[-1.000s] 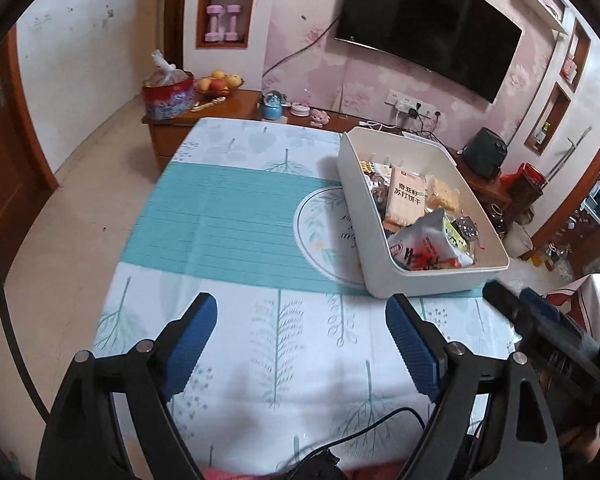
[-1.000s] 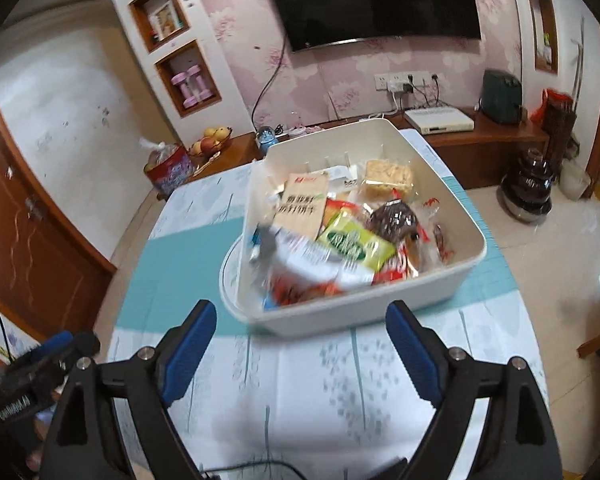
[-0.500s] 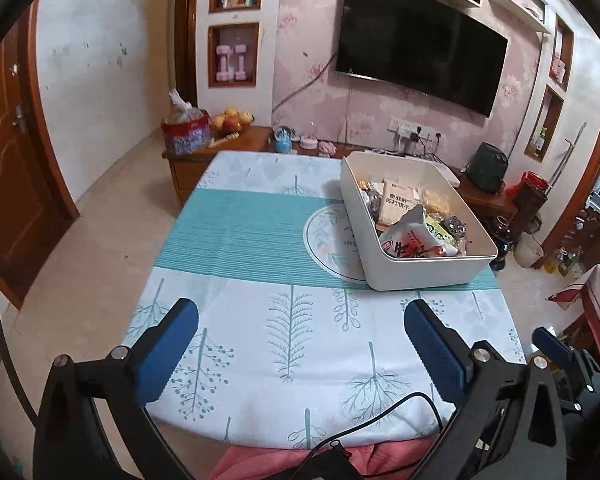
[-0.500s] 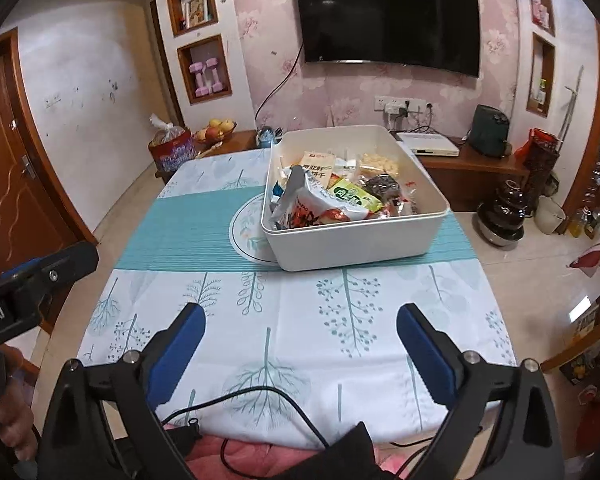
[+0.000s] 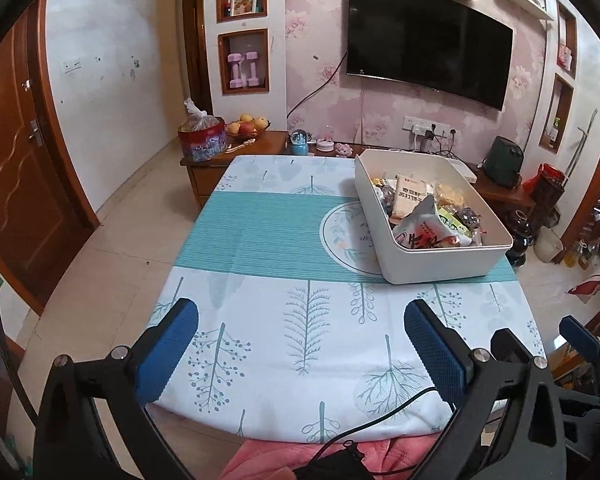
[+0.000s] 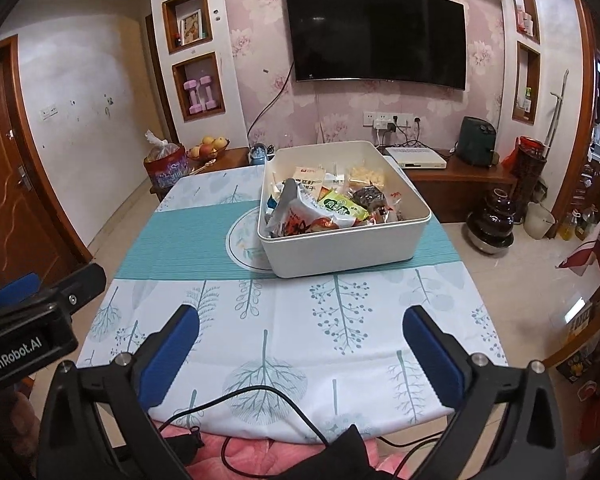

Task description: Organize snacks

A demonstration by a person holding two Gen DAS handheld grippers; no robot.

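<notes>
Snacks (image 6: 320, 210) filled the white bin (image 6: 340, 252), which was where every task item visible had ended up; none lay loose on the cloth.

Nearest the cameras, a black cable (image 6: 260, 396) trailed over the bench's front edge onto pink fabric (image 6: 260, 452) below. Just above that edge hung the two tools. The left tool (image 5: 300, 344) stood released, its blue pads spread wide with only printed tablecloth (image 5: 308, 320) between them. The right tool (image 6: 300, 340) was likewise released and empty; its jaws had just been opening, and nothing sat between them. Both had drawn back from the bin since a second ago, when the right one was close against its front wall. In the right view the left tool's black body showed at the far left, so the pair hung side by side, well clear of the bin. That pulled-back, empty-handed stance looked like the end of a drop-off rather than a reach.

Farther along, the bench (image 5: 260, 240) carried the bin on its teal band, towards the right side and partly over a round print. The packets were heaped rather than sorted: a crumpled white-and-red bag (image 6: 300, 216) leaned at the front, a green packet (image 6: 338, 208) beside it, a flat cracker pack (image 5: 410, 196) propped behind. Piling them inside one container kept the bench top free, so the task seemed finished or nearly so.

Beyond stood a low cabinet (image 5: 260, 148) with a fruit bowl (image 5: 246, 128) and a red tin (image 5: 202, 144), and a TV (image 6: 376, 36) on the wall.
</notes>
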